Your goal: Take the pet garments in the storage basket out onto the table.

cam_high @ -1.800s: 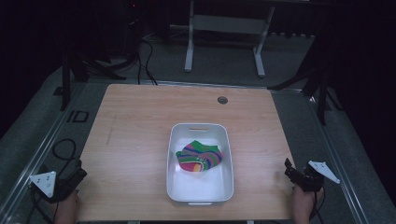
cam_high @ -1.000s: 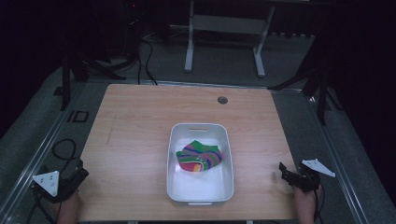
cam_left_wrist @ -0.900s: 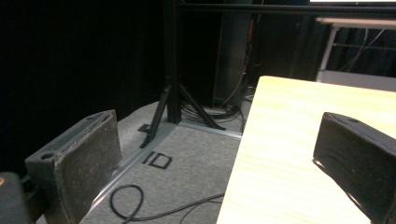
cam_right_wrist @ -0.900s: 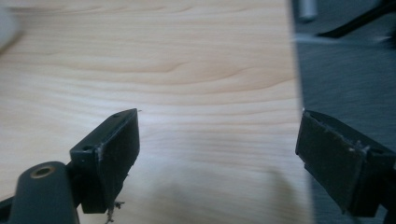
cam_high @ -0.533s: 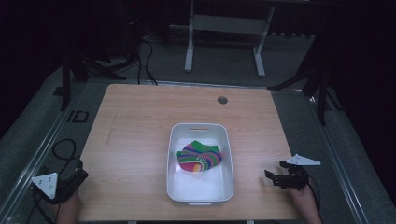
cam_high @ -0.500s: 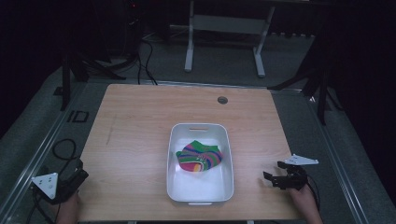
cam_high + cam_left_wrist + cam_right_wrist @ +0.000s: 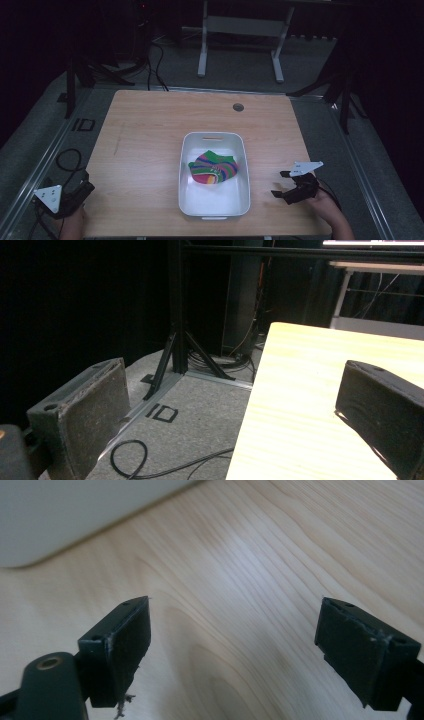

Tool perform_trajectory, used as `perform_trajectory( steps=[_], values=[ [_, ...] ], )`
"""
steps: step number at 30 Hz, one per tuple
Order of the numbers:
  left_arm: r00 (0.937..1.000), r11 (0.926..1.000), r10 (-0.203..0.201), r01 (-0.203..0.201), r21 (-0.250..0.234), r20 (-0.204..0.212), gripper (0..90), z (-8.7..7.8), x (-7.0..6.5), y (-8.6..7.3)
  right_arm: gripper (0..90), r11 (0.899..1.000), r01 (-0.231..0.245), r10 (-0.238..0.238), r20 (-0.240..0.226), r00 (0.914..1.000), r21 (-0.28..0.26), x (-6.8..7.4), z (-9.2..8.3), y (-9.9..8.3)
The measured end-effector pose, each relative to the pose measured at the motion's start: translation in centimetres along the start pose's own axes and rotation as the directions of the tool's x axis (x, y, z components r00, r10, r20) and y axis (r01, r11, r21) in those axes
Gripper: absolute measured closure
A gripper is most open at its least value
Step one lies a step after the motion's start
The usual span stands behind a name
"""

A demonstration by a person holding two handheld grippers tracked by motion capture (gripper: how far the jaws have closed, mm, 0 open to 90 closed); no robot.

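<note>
The light wooden rectangular table fills the centre of the high view, and the white rectangular plastic tub stands on it slightly right of centre, toward the lower edge. Compared with the picture taken 1.8 s ago, the right gripper has moved from beyond the table's right edge inward over the tabletop and now sits at the lower right of the frame, just beside the tub's right wall but not touching it; its jaws stand wide apart with nothing between them, and the right gripper view shows bare wood grain with the tub's wall at upper left. This indicates an approach toward the tub's contents, with no grasp begun. The left gripper remains at the lower left corner, off the table's edge, jaws likewise spread and empty. The striped multicoloured fabric sock, banded green, purple, red and yellow, lies crumpled in the middle of the tub, untouched.
</note>
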State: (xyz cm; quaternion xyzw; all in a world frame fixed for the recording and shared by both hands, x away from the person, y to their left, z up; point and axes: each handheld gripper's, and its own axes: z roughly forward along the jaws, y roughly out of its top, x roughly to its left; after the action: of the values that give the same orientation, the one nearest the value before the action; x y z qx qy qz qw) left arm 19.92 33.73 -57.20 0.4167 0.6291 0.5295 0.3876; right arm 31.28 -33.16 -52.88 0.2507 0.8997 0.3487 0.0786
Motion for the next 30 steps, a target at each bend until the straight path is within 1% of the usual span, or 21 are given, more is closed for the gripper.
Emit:
perform_trajectory(
  steps=[3, 4, 5, 6, 9, 10, 11, 12, 14, 16, 17, 19, 20, 21, 22, 23, 24, 26, 27, 29, 30],
  values=[
    [1.0000, 1.0000, -0.001, 0.001, -0.001, 0.001, 1.2, 0.0, 0.0, 0.0, 14.5, 0.999, 0.036, -0.036, -0.056, 0.9978, 0.000, 0.4, -0.3, 1.3],
    [1.0000, 1.0000, -0.001, 0.001, -0.001, 0.001, 1.2, 0.0, 0.0, 0.0, 14.5, 0.999, 0.036, -0.036, -0.056, 0.9978, 0.000, 0.4, -0.3, 1.3],
    [1.0000, 1.0000, 0.001, -0.001, -0.001, 0.001, 1.2, 0.0, 0.0, 0.0, 14.5, 0.999, 0.037, -0.037, -0.075, 0.9965, 0.001, 0.5, -0.3, 1.8],
    [1.0000, 1.0000, 0.002, -0.002, -0.002, 0.001, 1.2, 0.0, 0.0, 0.0, 14.5, 0.999, 0.033, -0.031, -0.112, 0.9932, 0.015, 0.7, -0.5, 2.6],
    [1.0000, 1.0000, 0.004, -0.004, -0.003, 0.001, 1.2, 0.0, 0.0, 0.0, 14.1, 0.997, 0.063, -0.058, -0.112, 0.9920, 0.039, 1.2, -0.8, 3.9],
    [1.0000, 1.0000, 0.004, -0.004, -0.003, 0.001, 1.2, 0.0, 0.0, 0.0, 14.1, 0.997, 0.063, -0.058, -0.112, 0.9920, 0.039, 1.2, -0.8, 3.9],
    [1.0000, 1.0000, 0.005, -0.005, -0.003, 0.002, 1.2, 0.0, 0.0, 0.0, 13.8, 0.996, 0.073, -0.067, -0.113, 0.9914, 0.048, 1.6, -1.0, 4.8],
    [1.0000, 1.0000, 0.003, -0.003, -0.003, 0.004, 1.2, 0.0, 0.0, 0.0, 13.8, 0.996, 0.074, -0.068, -0.124, 0.9899, 0.051, 1.8, -1.1, 5.2],
    [1.0000, 1.0000, 0.002, -0.002, -0.003, 0.004, 1.2, 0.0, 0.0, 0.0, 13.8, 0.995, 0.092, -0.085, -0.131, 0.9878, 0.050, 2.1, -1.4, 6.1],
    [1.0000, 1.0000, -0.001, 0.001, -0.002, 0.006, 1.2, -0.1, 0.0, 0.0, 13.9, 0.994, 0.102, -0.095, -0.149, 0.9842, 0.041, 2.4, -1.7, 7.0],
    [1.0000, 1.0000, -0.001, 0.001, -0.004, 0.002, 1.2, -0.1, 0.0, 0.0, 13.9, 0.994, 0.102, -0.095, -0.149, 0.9842, 0.041, 2.4, -1.7, 7.0],
    [1.0000, 1.0000, 0.003, -0.003, -0.005, 0.002, 1.2, -0.1, 0.0, 0.0, 13.9, 0.992, 0.117, -0.109, -0.153, 0.9823, 0.046, 2.6, -1.8, 7.8],
    [1.0000, 1.0000, 0.006, -0.006, -0.004, -0.002, 1.2, -0.1, -0.1, 0.0, 13.7, 0.990, 0.131, -0.121, -0.151, 0.9811, 0.055, 2.8, -1.8, 8.6],
    [1.0000, 1.0000, 0.006, -0.006, -0.004, -0.003, 1.2, -0.1, -0.1, 0.0, 13.4, 0.989, 0.137, -0.128, -0.146, 0.9810, 0.055, 2.9, -1.7, 9.0],
    [1.0000, 1.0000, 0.006, -0.006, -0.004, -0.003, 1.2, -0.1, -0.1, 0.0, 13.4, 0.989, 0.137, -0.128, -0.146, 0.9810, 0.055, 2.9, -1.7, 9.0],
    [1.0000, 1.0000, 0.004, -0.004, -0.006, -0.003, 1.2, -0.1, -0.1, 0.0, 13.3, 0.989, 0.142, -0.135, -0.132, 0.9821, 0.050, 3.1, -1.6, 9.7],
    [1.0000, 1.0000, 0.004, -0.004, -0.006, -0.003, 1.2, -0.1, -0.1, 0.0, 13.4, 0.990, 0.131, -0.124, -0.139, 0.9826, 0.047, 3.2, -1.5, 10.1],
    [1.0000, 1.0000, 0.002, -0.002, -0.005, 0.000, 1.2, -0.1, 0.0, 0.0, 13.4, 0.988, 0.144, -0.136, -0.142, 0.9806, 0.048, 3.4, -1.2, 10.7],
    [1.0000, 1.0000, 0.002, -0.002, -0.005, 0.000, 1.2, -0.1, 0.0, 0.0, 13.4, 0.988, 0.144, -0.136, -0.142, 0.9806, 0.048, 3.4, -1.2, 10.7],
    [1.0000, 1.0000, 0.003, -0.003, -0.005, -0.001, 1.2, -0.1, 0.0, 0.0, 13.4, 0.987, 0.150, -0.140, -0.157, 0.9776, 0.055, 3.7, -0.9, 11.3],
    [1.0000, 1.0000, 0.003, -0.003, -0.005, 0.000, 1.2, -0.1, 0.0, 0.0, 13.4, 0.983, 0.169, -0.156, -0.173, 0.9724, 0.065, 4.2, -0.4, 12.0]
  ],
)
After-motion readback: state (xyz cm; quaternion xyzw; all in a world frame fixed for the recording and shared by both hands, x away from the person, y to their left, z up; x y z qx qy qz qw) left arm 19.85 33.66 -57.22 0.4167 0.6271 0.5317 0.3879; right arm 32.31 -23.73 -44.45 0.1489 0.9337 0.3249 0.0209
